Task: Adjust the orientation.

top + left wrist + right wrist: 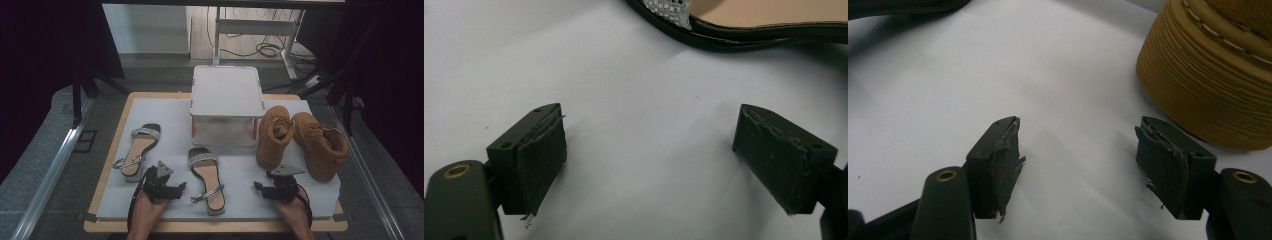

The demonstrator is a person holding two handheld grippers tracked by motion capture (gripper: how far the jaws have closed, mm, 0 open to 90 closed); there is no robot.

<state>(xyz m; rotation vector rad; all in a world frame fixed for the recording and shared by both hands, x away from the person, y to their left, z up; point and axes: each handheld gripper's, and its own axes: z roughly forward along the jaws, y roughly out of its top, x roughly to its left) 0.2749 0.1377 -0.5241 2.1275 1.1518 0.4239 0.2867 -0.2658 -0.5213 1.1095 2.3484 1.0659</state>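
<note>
I have both grippers resting low near the front edge of the white mat (165, 112), jaws parted and empty, so either can go forward for a shoe. My left gripper (181, 187) points right at the near sandal (207, 182), which lies just beside it, toe away from me, strap loose toward the jaws; its dark sole edge crosses the top of the left gripper view (744, 37). My right gripper (257, 186) sits right of that sandal, with the tan boots (300, 140) just beyond it toward the right edge. The second sandal (139, 150) lies by the left edge, and the white box (227, 92) stands at the back edge, probably where the pairs belong.
</note>
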